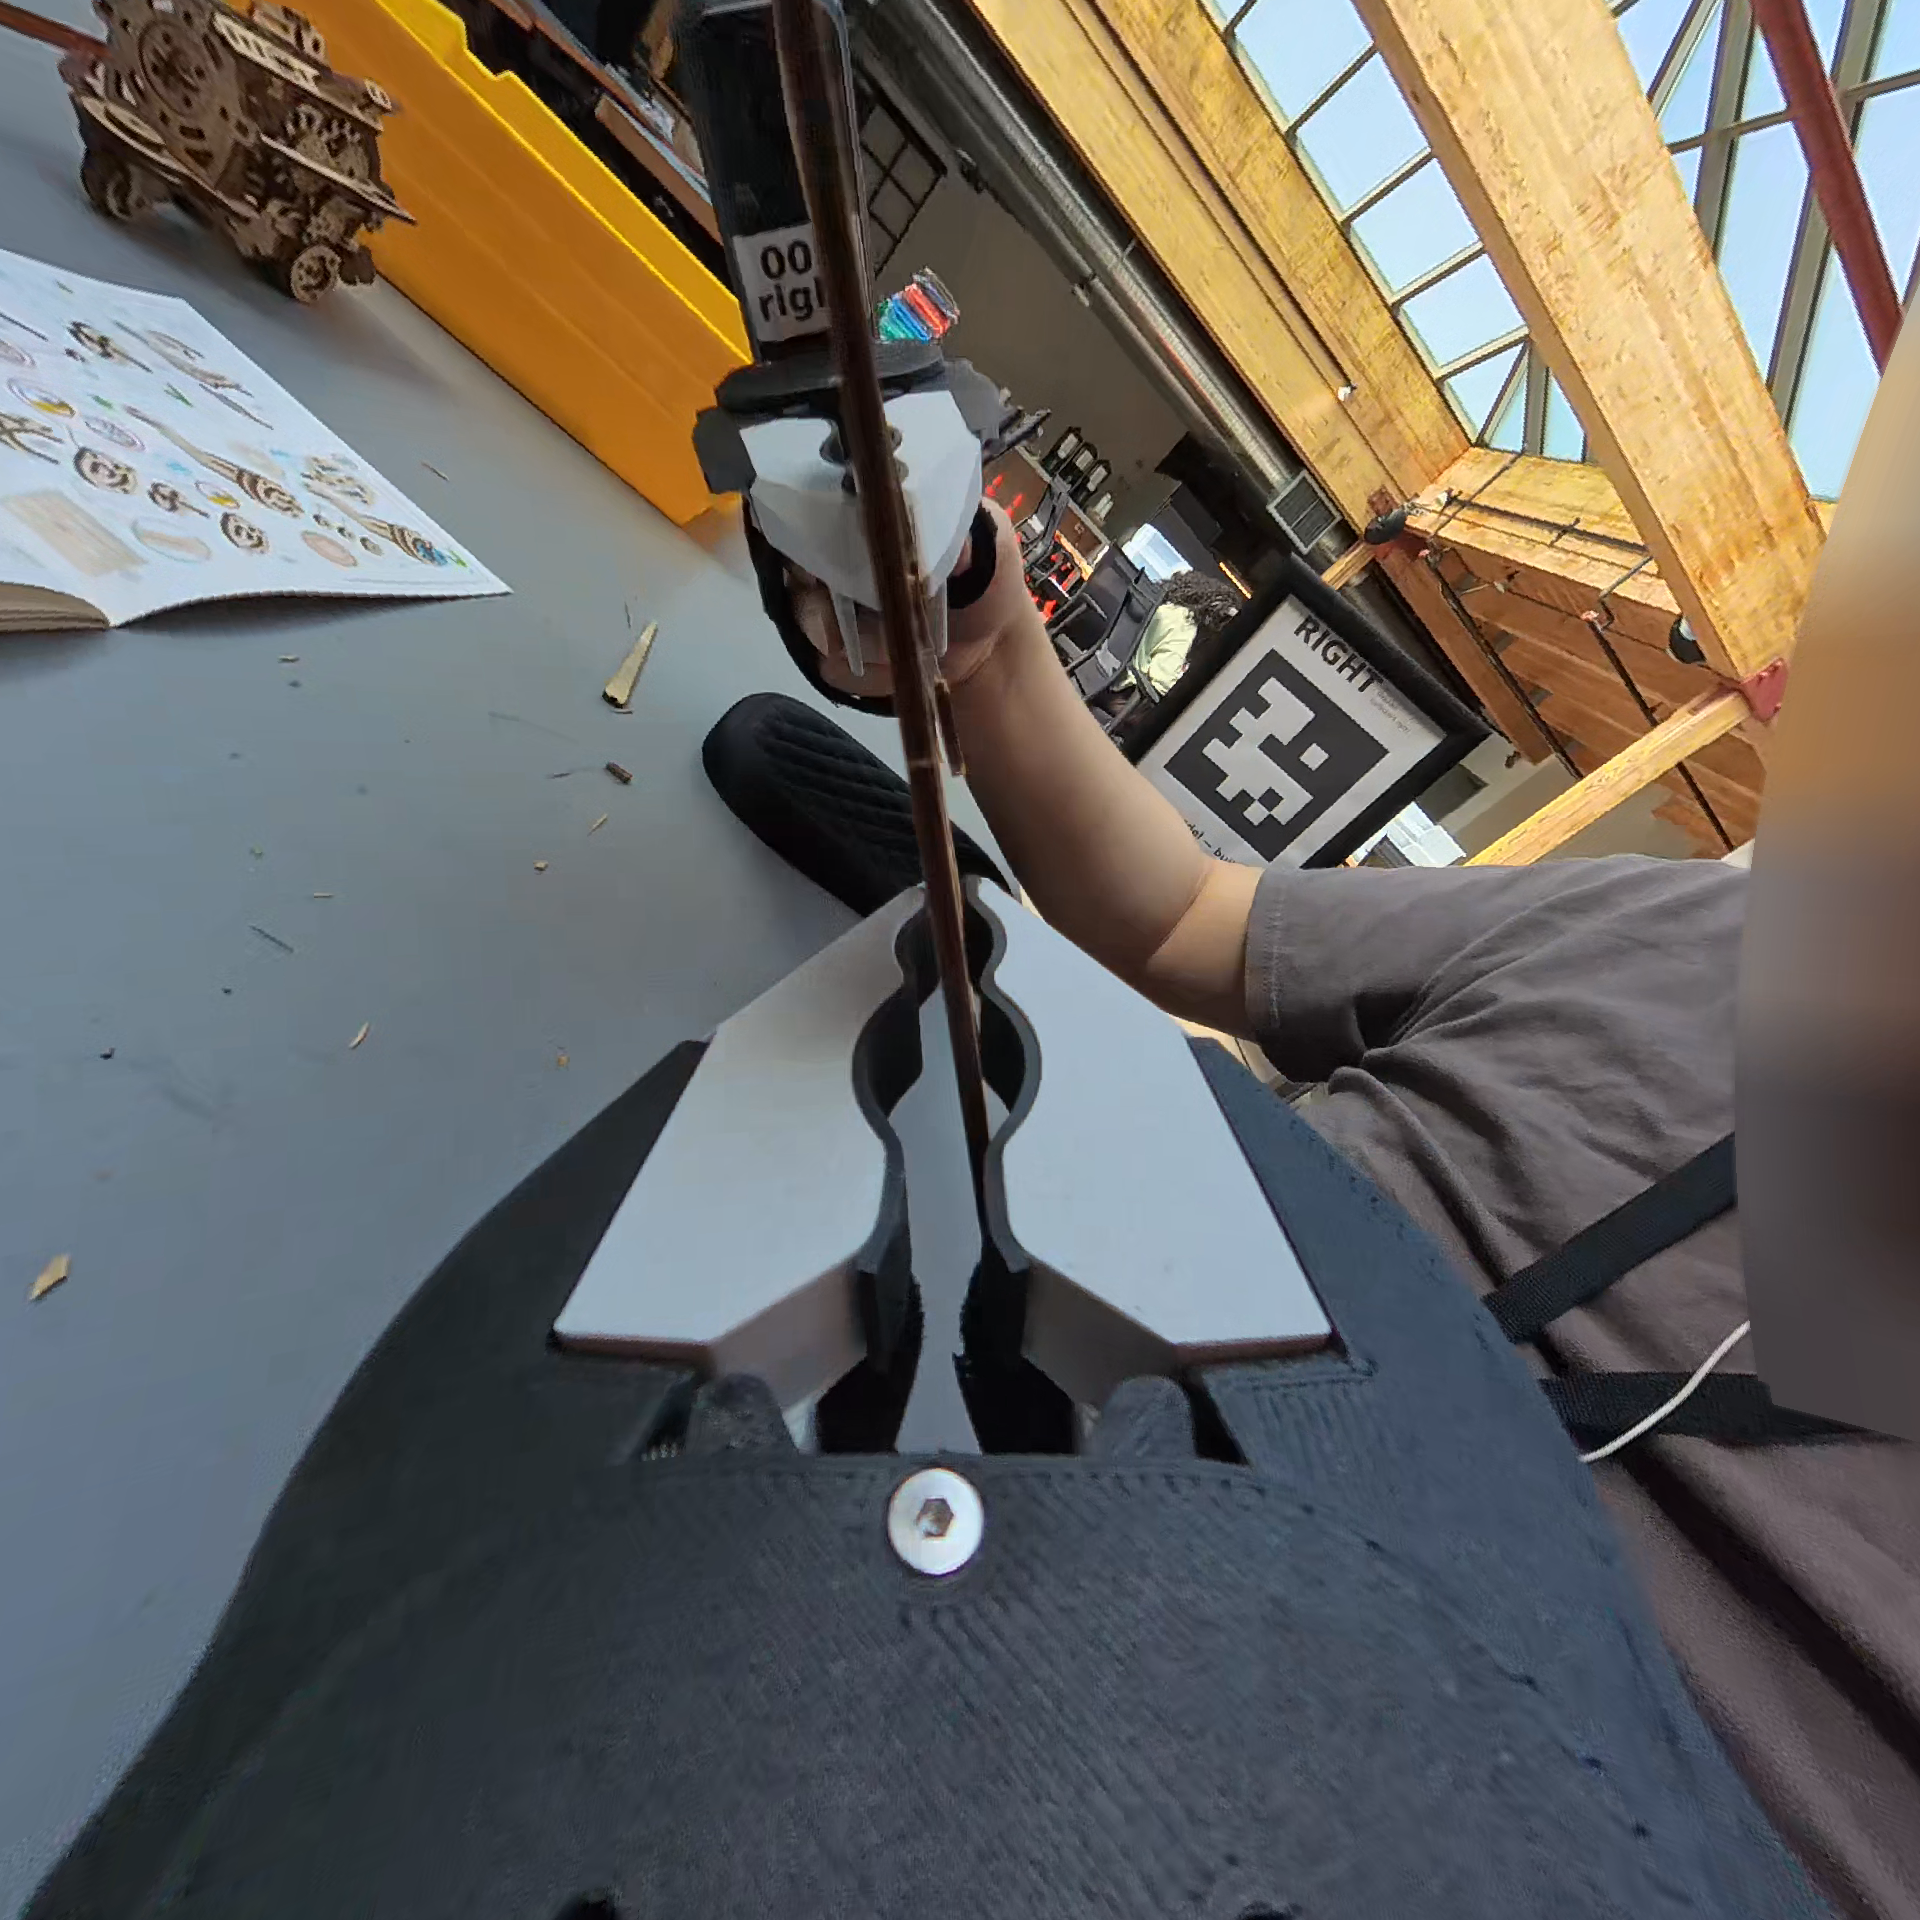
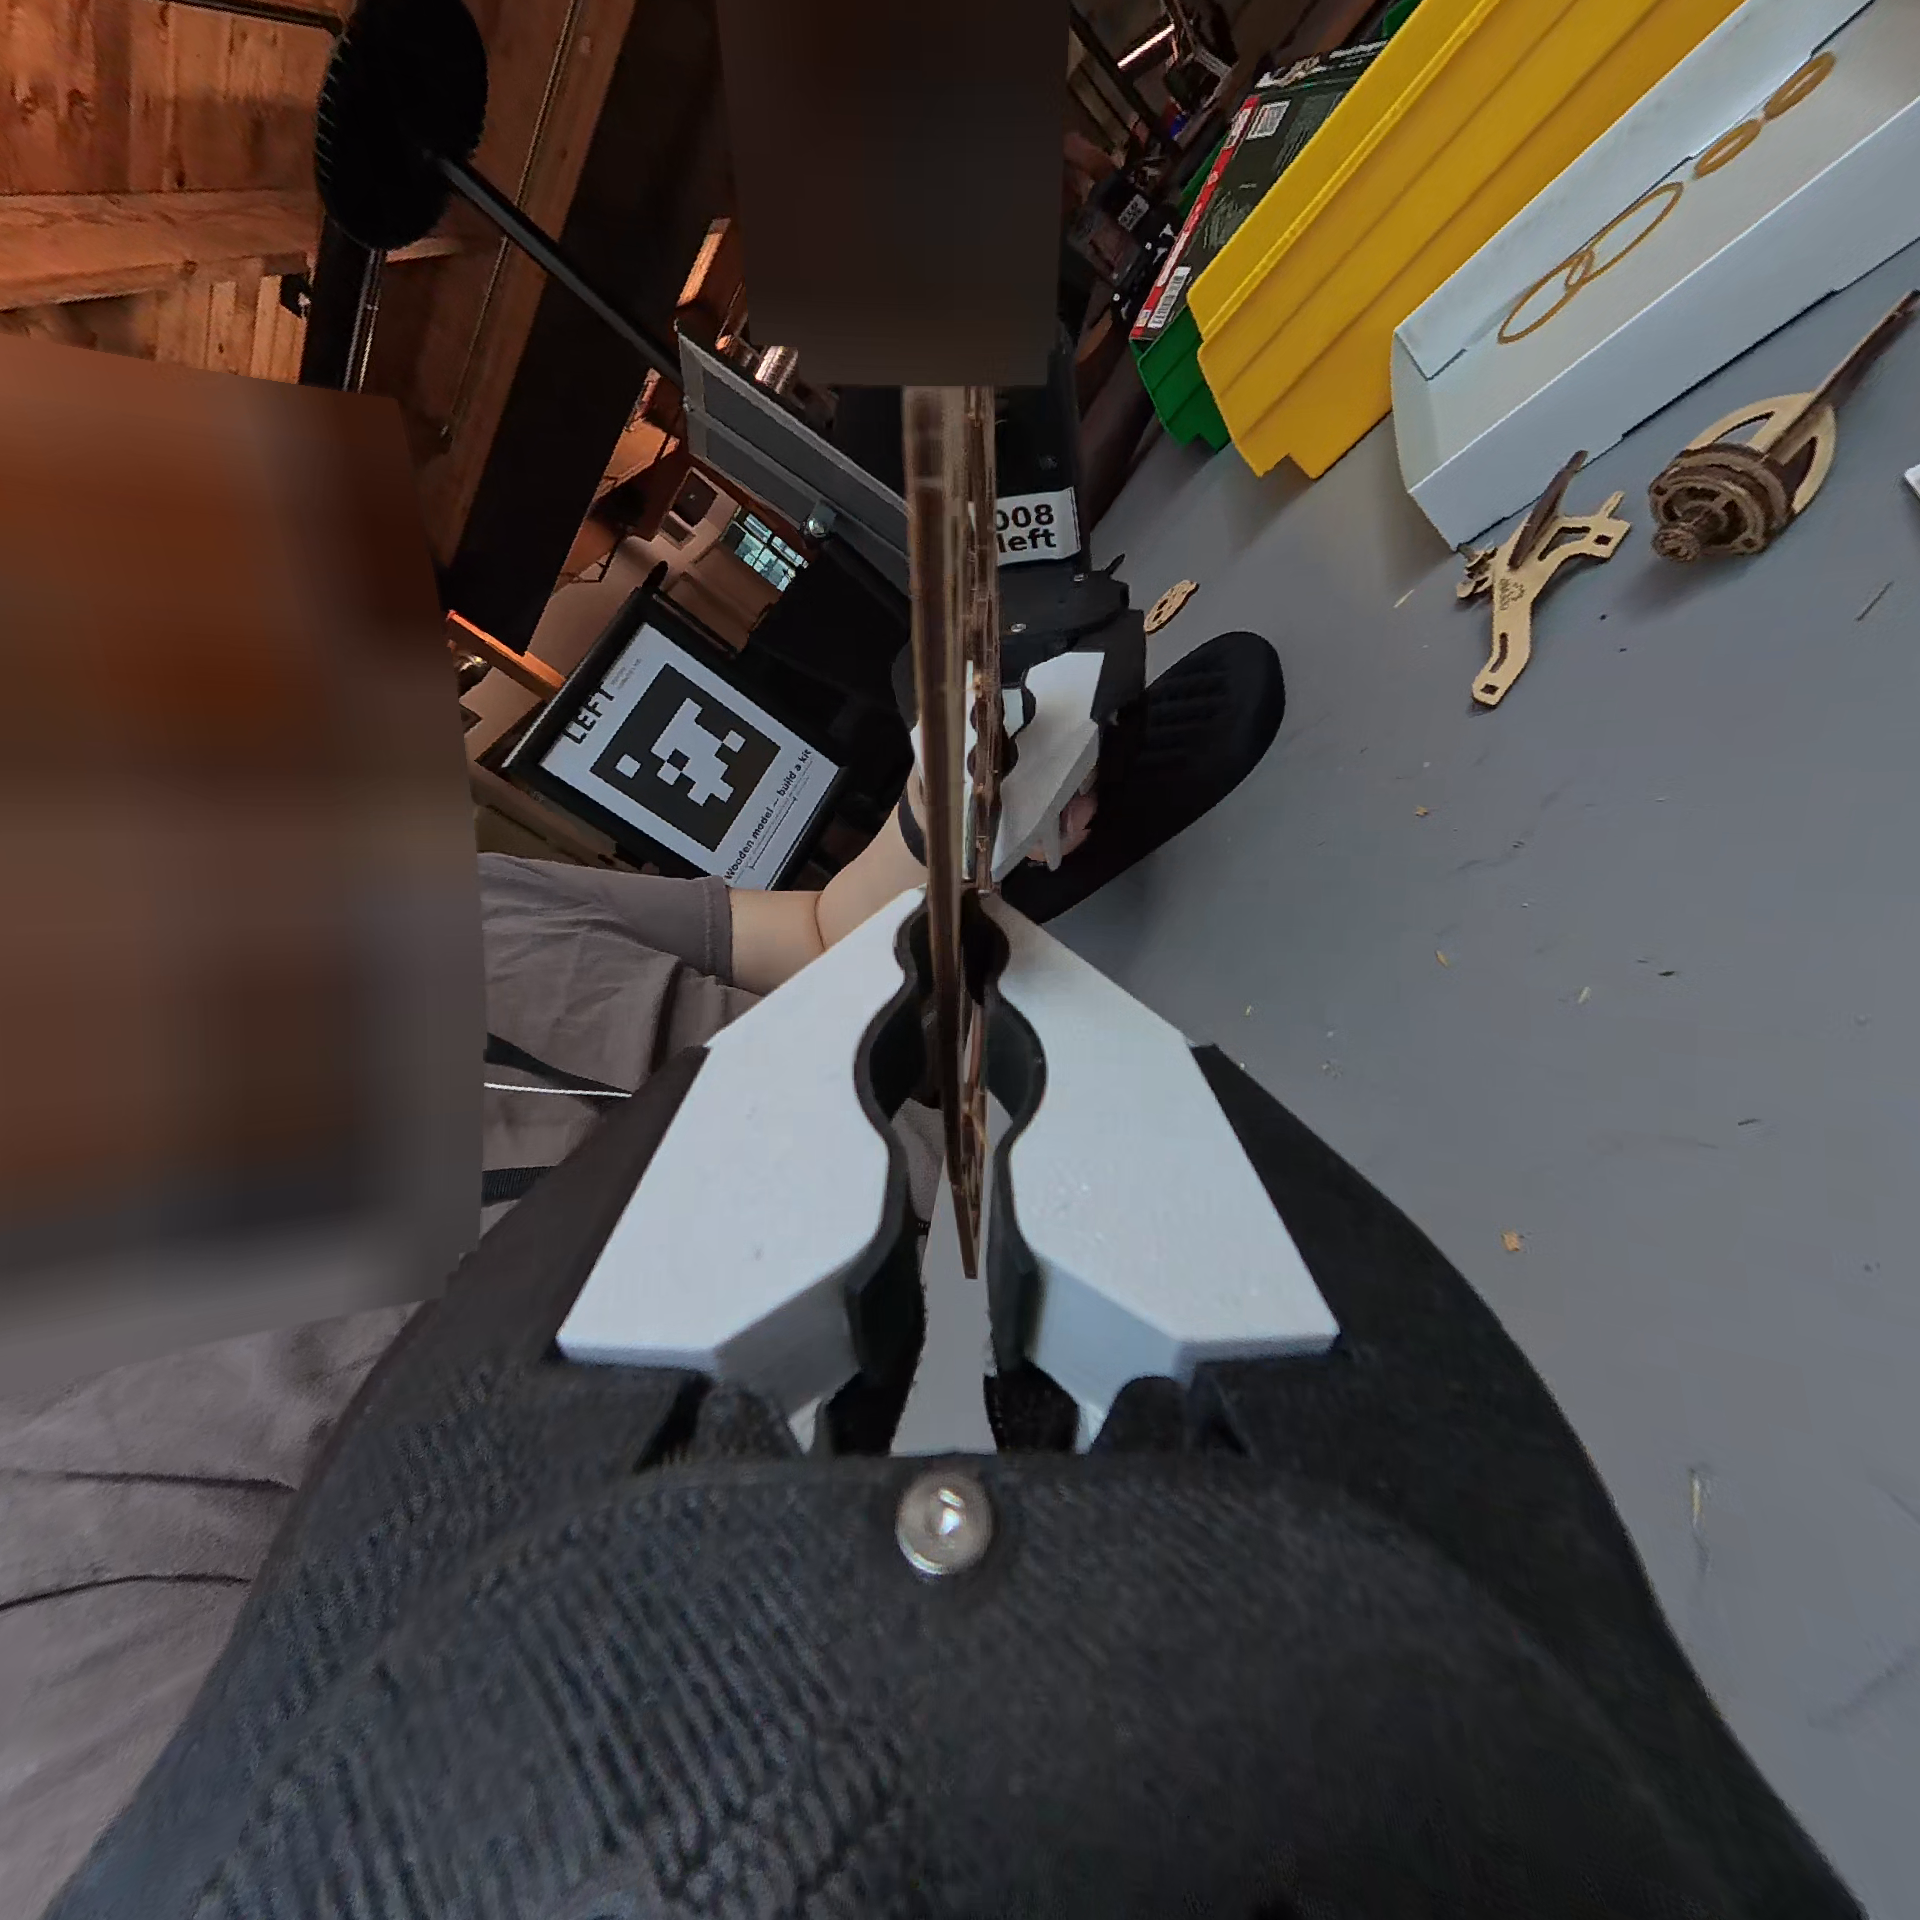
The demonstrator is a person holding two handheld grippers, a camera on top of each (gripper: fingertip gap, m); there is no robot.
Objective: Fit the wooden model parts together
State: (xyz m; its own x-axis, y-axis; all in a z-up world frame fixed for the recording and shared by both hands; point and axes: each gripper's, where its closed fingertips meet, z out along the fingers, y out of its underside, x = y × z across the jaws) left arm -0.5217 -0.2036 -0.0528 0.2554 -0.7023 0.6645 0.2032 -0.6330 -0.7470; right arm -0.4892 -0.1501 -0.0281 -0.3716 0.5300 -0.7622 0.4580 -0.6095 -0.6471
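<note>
i hold the thin wooden sheet (image 1: 940,1039) edge-on between both tools, my left gripper (image 1: 945,904) clamped on one end and my right gripper (image 2: 951,914) clamped on the other, its long axis running straight from gripper to gripper above the grey table (image 1: 312,831).

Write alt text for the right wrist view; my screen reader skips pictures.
The right gripper is shut on a thin wooden sheet seen edge-on, with the left gripper holding it from the far side. On the grey table to the right lie wooden parts, a white tray and yellow bins.
</note>
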